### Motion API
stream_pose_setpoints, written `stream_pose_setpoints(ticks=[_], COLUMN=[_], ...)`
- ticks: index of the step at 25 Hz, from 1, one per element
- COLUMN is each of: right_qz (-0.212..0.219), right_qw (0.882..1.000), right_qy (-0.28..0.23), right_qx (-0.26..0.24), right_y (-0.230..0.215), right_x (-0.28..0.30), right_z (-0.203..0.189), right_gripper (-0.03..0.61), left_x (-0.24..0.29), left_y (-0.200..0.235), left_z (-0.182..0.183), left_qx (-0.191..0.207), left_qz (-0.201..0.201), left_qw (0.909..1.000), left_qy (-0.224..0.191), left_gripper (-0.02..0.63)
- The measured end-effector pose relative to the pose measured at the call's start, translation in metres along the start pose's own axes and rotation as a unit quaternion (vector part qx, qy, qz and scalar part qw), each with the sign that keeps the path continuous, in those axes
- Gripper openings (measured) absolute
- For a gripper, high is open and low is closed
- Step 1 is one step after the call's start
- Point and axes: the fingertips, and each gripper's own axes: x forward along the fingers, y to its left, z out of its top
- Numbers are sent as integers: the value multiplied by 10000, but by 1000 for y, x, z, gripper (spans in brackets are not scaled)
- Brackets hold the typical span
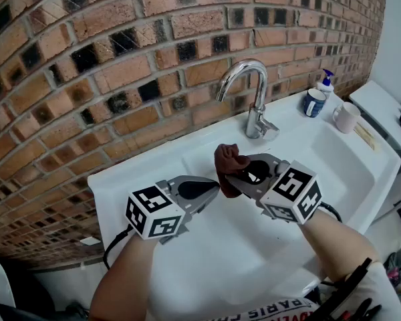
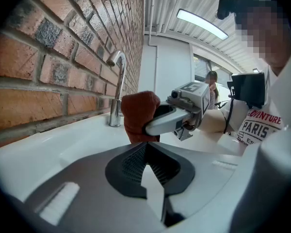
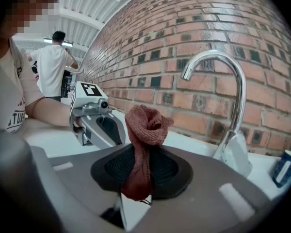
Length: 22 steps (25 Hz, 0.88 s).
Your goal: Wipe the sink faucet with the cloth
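Observation:
A chrome gooseneck faucet [image 1: 252,99] stands at the back of the white sink [image 1: 361,179], against the brick wall. Over the basin my right gripper [image 1: 232,177] is shut on a bunched reddish-brown cloth [image 1: 228,162], which sticks up from its jaws in front of the faucet. In the right gripper view the cloth [image 3: 143,130] hangs pinched between the pads, and the faucet [image 3: 231,86] rises behind it to the right. My left gripper [image 1: 212,188] is shut and holds nothing, its tip just left of the cloth. The left gripper view shows the cloth [image 2: 136,113] directly ahead.
On the sink's right ledge stand a blue mug [image 1: 313,102], a soap pump bottle [image 1: 327,81] and a white mug [image 1: 347,117]. The brick wall [image 1: 120,59] runs close behind the faucet. A person [image 3: 51,67] stands far off in the room.

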Motion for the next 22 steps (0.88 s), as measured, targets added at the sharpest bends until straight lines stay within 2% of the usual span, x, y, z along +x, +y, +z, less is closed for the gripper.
stream_pose_setpoints(ticks=[4, 11, 18, 22], right_qz=[-171, -321, -573, -765], right_qw=[9995, 9973, 9912, 9888], right_qy=[-238, -460, -884, -974], right_qx=[-70, -474, -806, -831], right_y=[-6, -15, -35, -50], right_x=[-5, -10, -17, -18], right_z=[25, 71, 131, 152], right_gripper=[89, 89, 89, 89], left_x=[-1, -1, 0, -1], left_y=[-2, -3, -3, -3], left_z=[-2, -1, -1, -1], left_qx=[-24, -22, -20, -31], left_qz=[-4, -2, -12, -8], left_qw=[10000, 10000, 10000, 10000], left_qy=[18, 19, 23, 16], left_gripper=[0, 0, 0, 0])
